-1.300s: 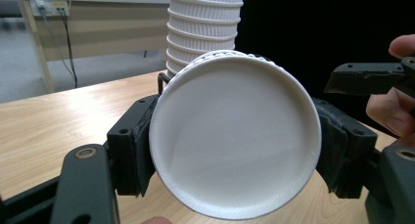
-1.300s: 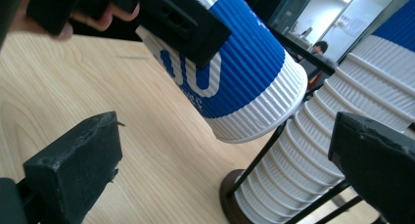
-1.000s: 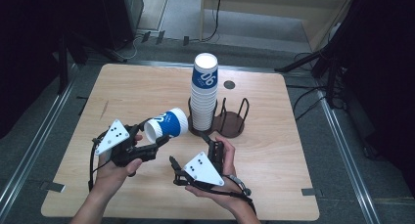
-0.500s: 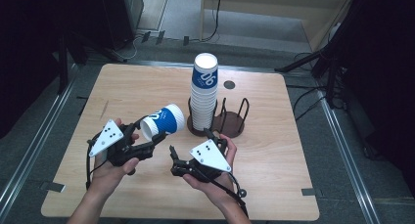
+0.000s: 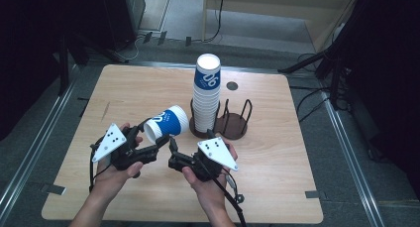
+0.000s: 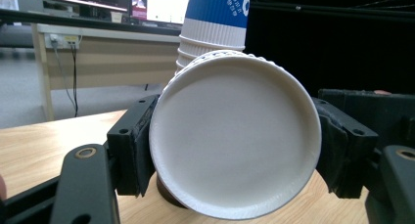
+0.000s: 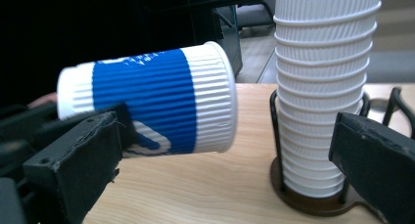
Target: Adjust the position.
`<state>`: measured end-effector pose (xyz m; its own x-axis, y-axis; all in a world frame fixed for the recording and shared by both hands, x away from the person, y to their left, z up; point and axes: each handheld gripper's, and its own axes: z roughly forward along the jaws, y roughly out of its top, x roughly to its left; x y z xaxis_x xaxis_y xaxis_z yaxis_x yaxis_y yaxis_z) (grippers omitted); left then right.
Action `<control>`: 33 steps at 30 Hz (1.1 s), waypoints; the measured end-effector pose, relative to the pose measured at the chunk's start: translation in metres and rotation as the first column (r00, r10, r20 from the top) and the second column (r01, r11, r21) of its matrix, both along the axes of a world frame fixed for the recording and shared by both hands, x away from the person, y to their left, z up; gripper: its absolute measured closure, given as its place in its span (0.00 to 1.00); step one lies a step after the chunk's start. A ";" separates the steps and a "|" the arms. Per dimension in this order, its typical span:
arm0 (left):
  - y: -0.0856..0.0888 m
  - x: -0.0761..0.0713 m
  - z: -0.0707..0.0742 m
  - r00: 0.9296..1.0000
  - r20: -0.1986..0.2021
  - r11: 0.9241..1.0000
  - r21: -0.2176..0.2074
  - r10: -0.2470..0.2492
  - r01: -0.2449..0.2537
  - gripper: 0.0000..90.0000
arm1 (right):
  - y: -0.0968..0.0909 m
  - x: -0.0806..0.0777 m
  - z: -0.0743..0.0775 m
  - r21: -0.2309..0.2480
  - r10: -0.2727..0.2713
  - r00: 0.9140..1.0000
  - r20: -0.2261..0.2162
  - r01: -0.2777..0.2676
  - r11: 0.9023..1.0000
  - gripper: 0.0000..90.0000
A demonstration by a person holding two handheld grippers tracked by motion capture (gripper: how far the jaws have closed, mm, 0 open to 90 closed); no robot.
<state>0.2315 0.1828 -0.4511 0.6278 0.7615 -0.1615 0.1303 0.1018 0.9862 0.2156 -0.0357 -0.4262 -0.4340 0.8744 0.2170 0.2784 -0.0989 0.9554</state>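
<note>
A blue and white ribbed paper cup (image 5: 166,123) lies on its side above the table, with my left gripper (image 5: 151,138) shut on its base end. In the left gripper view the cup's white bottom (image 6: 235,136) sits between the two black pads (image 6: 139,145). My right gripper (image 5: 172,152) is just right of it, pointing left, jaws wide open. In the right gripper view the cup (image 7: 151,106) hangs beyond the left jaw and nothing is clamped. A tall stack of the same cups (image 5: 205,98) stands in a dark wire holder (image 7: 313,202).
A second, empty ring of the wire holder (image 5: 233,120) is right of the stack. A small dark hole (image 5: 232,85) marks the wooden table (image 5: 297,162) behind it. Black stands and cables surround the table on the floor.
My right gripper has risen and moved up the picture, closer to the held cup. The left gripper and its cup have hardly shifted.
</note>
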 end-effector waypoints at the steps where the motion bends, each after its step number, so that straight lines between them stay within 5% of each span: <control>1: 0.000 0.000 -0.001 1.000 0.005 1.000 0.000 0.001 -0.001 0.31 | 0.001 0.000 0.000 0.019 -0.010 1.000 -0.011 0.010 1.000 0.00; 8: -0.005 -0.001 -0.005 1.000 0.014 1.000 -0.009 0.002 -0.001 0.31 | 0.001 -0.001 0.001 0.165 -0.045 0.994 -0.097 0.061 0.984 0.00; 14: -0.009 -0.002 -0.007 1.000 0.022 1.000 -0.013 -0.001 0.002 0.32 | 0.000 0.000 0.002 0.269 -0.078 0.985 -0.151 0.117 0.956 0.00; 15: -0.011 -0.002 -0.008 1.000 0.027 1.000 -0.011 0.001 0.000 0.32 | 0.001 0.002 0.000 0.315 -0.069 0.981 -0.183 0.125 0.941 0.00; 18: -0.013 -0.002 -0.010 0.999 0.034 1.000 -0.012 0.002 -0.002 0.32 | 0.000 0.003 -0.003 0.354 -0.067 0.973 -0.220 0.144 0.924 0.00; 26: -0.017 -0.003 -0.013 0.999 0.041 1.000 -0.013 -0.008 0.009 0.32 | -0.005 0.008 -0.010 0.481 -0.031 0.944 -0.330 0.196 0.854 0.00; 27: -0.017 -0.003 -0.013 0.999 0.042 1.000 -0.013 -0.008 0.009 0.32 | -0.005 0.009 -0.010 0.505 -0.020 0.936 -0.351 0.207 0.838 0.00; 33: -0.021 -0.004 -0.015 0.999 0.050 1.000 -0.004 -0.012 0.012 0.32 | -0.007 0.013 -0.010 0.590 0.037 0.911 -0.411 0.234 0.773 0.00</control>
<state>0.2278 0.1619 -0.4659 0.6439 0.7535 -0.1328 0.0822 0.1044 0.9911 0.2281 -0.0427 -0.4366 -0.1169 0.5220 0.8449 0.5549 -0.6712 0.4915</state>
